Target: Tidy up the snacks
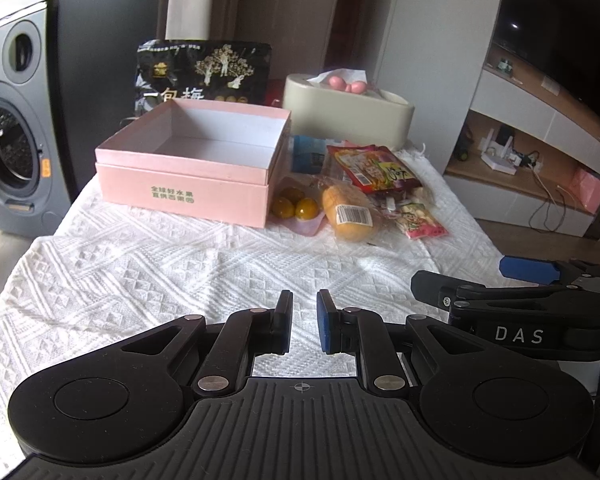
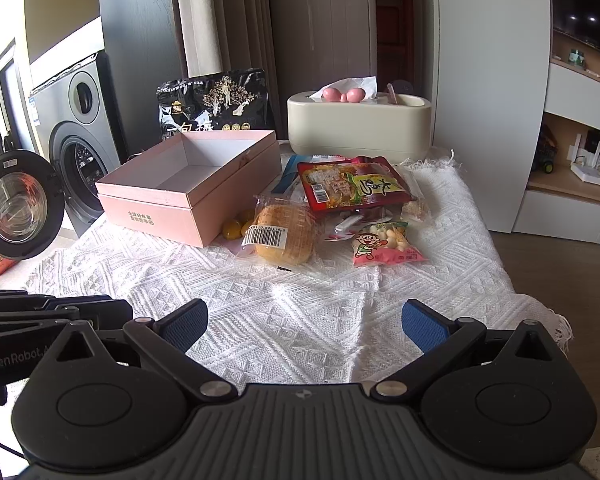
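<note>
An open, empty pink box (image 1: 188, 168) (image 2: 188, 192) sits on the white cloth at the far left. To its right lies a pile of snacks: a wrapped bread roll (image 2: 284, 236) (image 1: 350, 212), a red packet (image 2: 352, 186) (image 1: 374, 170), a small pink candy bag (image 2: 384, 244) (image 1: 422, 220) and yellow wrapped pieces (image 1: 294, 206) (image 2: 236, 228). My left gripper (image 1: 305, 320) is nearly closed and empty, over the near cloth. My right gripper (image 2: 305, 324) is open and empty, well short of the snacks; it shows at the right of the left wrist view (image 1: 516, 276).
A large black snack bag (image 1: 204, 76) (image 2: 216, 104) stands behind the box. A cream tissue holder (image 1: 348, 110) (image 2: 360, 128) stands at the back right. A washing machine (image 2: 72, 152) with its door open is to the left, shelving (image 2: 576, 160) to the right.
</note>
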